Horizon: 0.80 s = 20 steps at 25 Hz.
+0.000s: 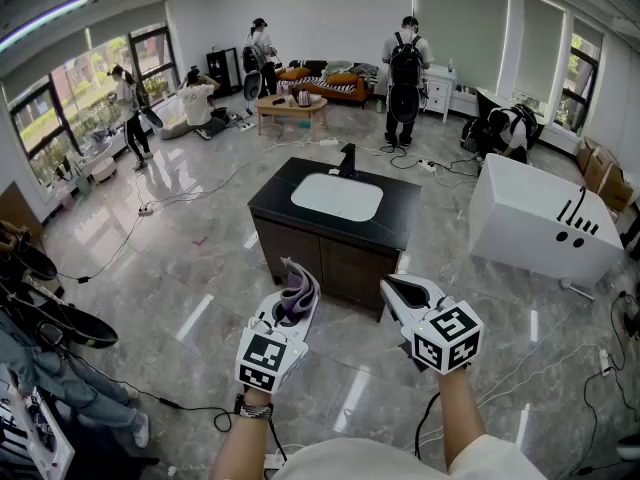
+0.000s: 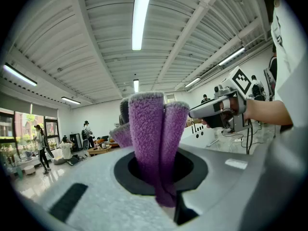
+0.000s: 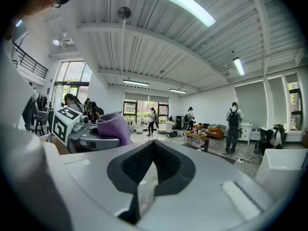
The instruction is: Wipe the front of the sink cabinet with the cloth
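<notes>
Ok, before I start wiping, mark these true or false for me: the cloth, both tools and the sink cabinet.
1. The left tool grips the purple cloth. True.
2. The right tool holds a sponge. False: its jaws are together on nothing.
3. The cloth is pressed against the sink cabinet. False: it is held up in the air, short of the cabinet front.
4. The cabinet has a dark top with a white basin. True.

Left gripper [image 1: 288, 310] tight on cloth [image 1: 303, 286], right gripper [image 1: 391, 287] closed.
</notes>
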Tool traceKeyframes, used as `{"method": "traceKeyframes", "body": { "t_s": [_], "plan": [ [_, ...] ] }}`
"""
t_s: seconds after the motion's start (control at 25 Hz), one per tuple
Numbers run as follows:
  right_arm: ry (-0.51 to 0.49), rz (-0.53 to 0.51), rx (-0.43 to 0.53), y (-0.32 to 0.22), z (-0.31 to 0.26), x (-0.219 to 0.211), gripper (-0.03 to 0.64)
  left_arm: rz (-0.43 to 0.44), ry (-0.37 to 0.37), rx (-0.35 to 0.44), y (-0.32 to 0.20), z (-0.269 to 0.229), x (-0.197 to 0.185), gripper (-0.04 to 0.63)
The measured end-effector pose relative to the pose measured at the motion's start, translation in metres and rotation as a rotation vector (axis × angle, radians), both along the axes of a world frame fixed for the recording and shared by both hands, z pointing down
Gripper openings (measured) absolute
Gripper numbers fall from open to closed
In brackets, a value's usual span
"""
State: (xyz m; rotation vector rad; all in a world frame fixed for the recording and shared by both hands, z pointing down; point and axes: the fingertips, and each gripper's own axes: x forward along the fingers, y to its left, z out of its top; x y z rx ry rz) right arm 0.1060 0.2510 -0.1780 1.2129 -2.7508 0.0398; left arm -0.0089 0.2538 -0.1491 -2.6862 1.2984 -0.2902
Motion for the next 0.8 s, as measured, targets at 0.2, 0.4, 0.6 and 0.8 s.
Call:
{"method": "traceKeyframes", "body": {
  "t_s": [0.2,0.4,0.6,0.8],
  "plan": [
    [0.002,-0.006,0.007,0.0027,0.0038,-0.0044,0.005,-0.004,0.0,0.007,0.0028,0.0032,-0.0029,0.049],
    [-0.001,-0.01,0.01,0.001,0.0033,-0.0037,0.005,-0.007,-0.001,0.005,0.0015,0.0031,-0.0018,0.049],
    [-0.032,-0.019,0.017,0.0028,0.0006,-0.0034,0.005,-0.013,-0.001,0.001,0.0033,0.0047,-0.0016,0.049],
    [-0.048,-0.019,0.036,0.0012,0.0011,-0.0014,0.005,-0.02,0.0,-0.004,0.0023,0.0098,-0.0011,0.049]
  ]
}}
